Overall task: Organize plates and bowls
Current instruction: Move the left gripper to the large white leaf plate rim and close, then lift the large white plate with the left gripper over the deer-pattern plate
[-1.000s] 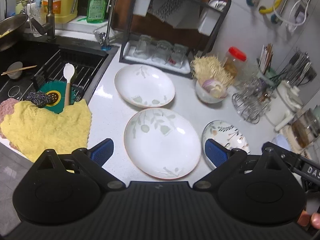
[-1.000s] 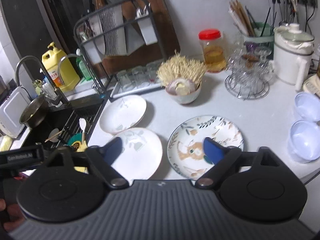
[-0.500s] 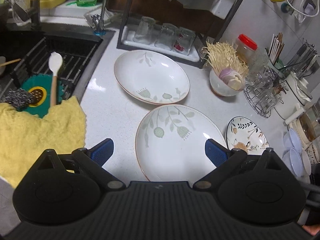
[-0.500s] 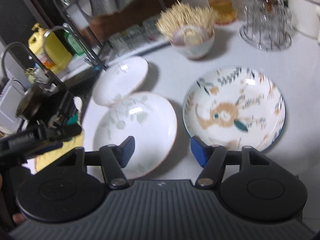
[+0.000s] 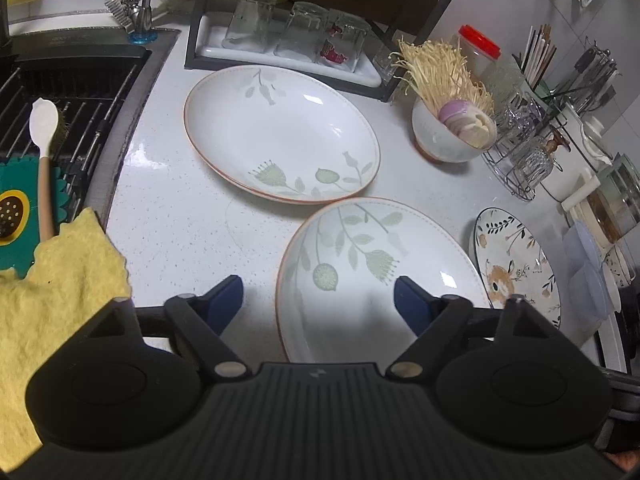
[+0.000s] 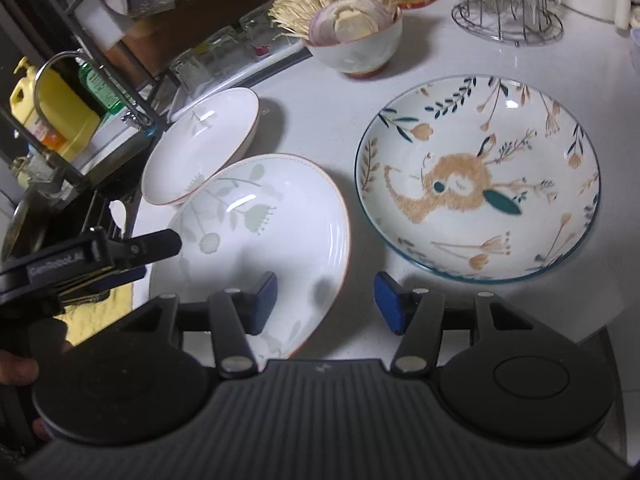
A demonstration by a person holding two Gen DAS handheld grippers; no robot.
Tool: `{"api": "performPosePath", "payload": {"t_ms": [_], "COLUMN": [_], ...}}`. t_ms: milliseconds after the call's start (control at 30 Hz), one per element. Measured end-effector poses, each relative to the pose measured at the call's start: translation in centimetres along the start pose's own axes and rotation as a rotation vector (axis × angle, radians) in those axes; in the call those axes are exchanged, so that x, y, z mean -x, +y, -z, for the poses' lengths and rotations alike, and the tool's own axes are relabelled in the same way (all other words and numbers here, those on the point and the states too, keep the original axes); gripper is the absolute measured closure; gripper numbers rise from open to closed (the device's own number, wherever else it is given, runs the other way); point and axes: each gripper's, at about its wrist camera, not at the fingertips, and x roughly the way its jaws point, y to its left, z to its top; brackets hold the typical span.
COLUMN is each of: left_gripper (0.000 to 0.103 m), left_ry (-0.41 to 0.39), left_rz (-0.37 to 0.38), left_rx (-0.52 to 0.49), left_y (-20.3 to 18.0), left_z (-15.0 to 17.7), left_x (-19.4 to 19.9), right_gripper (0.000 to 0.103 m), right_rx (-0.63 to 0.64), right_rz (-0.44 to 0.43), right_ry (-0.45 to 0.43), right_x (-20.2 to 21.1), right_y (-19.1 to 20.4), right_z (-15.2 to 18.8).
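Two white leaf-pattern plates lie on the white counter: a near plate (image 5: 376,276) (image 6: 256,216) and a far plate (image 5: 280,132) (image 6: 200,148). A rabbit-pattern plate (image 6: 476,176) (image 5: 516,264) lies to their right. My left gripper (image 5: 318,300) is open and empty, low over the near plate's left rim. My right gripper (image 6: 324,300) is open and empty, its jaws astride the near plate's right rim, beside the rabbit plate. The left gripper also shows in the right wrist view (image 6: 120,256).
A bowl of enoki mushrooms and onion (image 5: 452,128) stands behind the plates. A dish rack with upturned glasses (image 5: 288,28) stands at the back. The sink (image 5: 60,112) and a yellow cloth (image 5: 52,300) are left. A wire glass holder (image 6: 508,4) and translucent bowls (image 5: 588,264) are right.
Both grippers have moved forward and down toward the near leaf plate. The right gripper's jaws have narrowed somewhat around its right rim.
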Motion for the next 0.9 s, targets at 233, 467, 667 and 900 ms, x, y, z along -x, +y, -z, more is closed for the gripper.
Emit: {"api": "performPosePath", "payload": {"t_ms": [233, 467, 667, 900], "left_gripper": [0.060, 0.071, 0.071, 0.071], "left_ry": [0.023, 0.096, 0.149, 0.179], "left_rz": [0.028, 0.041, 0.050, 0.070], "left_rx": [-0.017, -0.008, -0.035, -0.058], "left_y": [1.3, 1.1, 1.7, 1.5], "left_z": [-0.5, -1.5, -2.4, -4.1], "left_x": [-1.5, -2.7, -2.8, -2.2], "right_gripper": [0.076, 0.083, 0.083, 0.082], "right_rx": [-0.038, -0.041, -0.047, -0.084], "right_rz": [0.043, 0.085, 0.080, 0.061], "right_ry": [-0.022, -0.005, 0.026, 0.026], "right_x": [-1.0, -2.0, -2.5, -1.1], "right_y": [0.4, 1.0, 1.6, 2.3], "right_z": [0.0, -1.1, -1.6, -1.5]}}
